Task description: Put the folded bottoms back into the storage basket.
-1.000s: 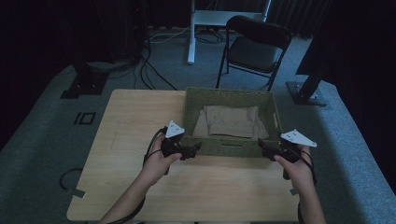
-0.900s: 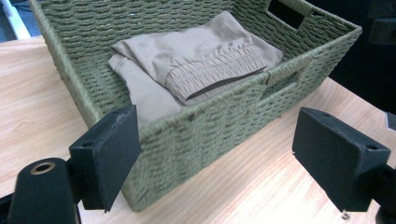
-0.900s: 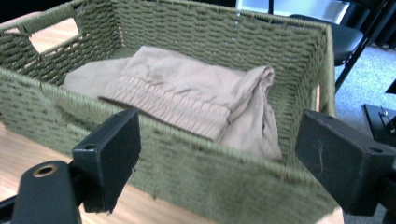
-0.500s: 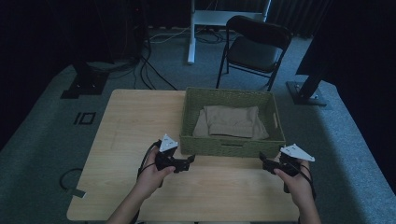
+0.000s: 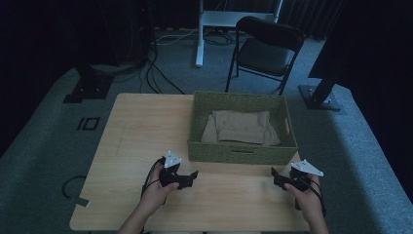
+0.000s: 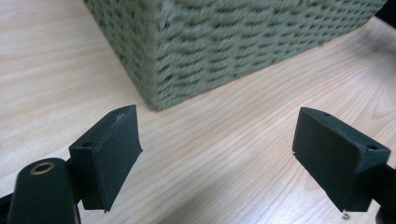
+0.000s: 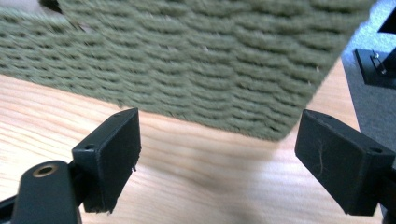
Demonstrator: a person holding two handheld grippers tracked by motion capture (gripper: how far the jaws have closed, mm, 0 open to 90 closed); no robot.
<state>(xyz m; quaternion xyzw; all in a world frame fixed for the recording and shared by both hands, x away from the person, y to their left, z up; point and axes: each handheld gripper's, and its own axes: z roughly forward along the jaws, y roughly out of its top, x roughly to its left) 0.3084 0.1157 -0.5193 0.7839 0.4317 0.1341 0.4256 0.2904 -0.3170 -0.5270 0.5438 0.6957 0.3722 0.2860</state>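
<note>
A green woven basket [image 5: 242,152] stands on the wooden table [image 5: 141,131], with a folded beige cloth [image 5: 242,126] lying inside it. My left gripper [image 5: 194,175] rests low over the table just in front of the basket's near left corner [image 6: 154,88], jaws wide apart with nothing between them [image 6: 217,154]. My right gripper [image 5: 274,174] is low in front of the near right corner of the basket [image 7: 275,126]; its jaws also stand wide with only bare table between them [image 7: 217,158]. Both point toward the basket without touching it.
A black folding chair [image 5: 265,51] and a white stand [image 5: 202,29] are on the carpet beyond the table. Cables [image 5: 151,68] lie at the back left. Bare tabletop stretches left of the basket.
Both hands have sunk from the level of the basket's rim to just above the tabletop and drawn back toward the near edge. The jaws look equally wide throughout.
</note>
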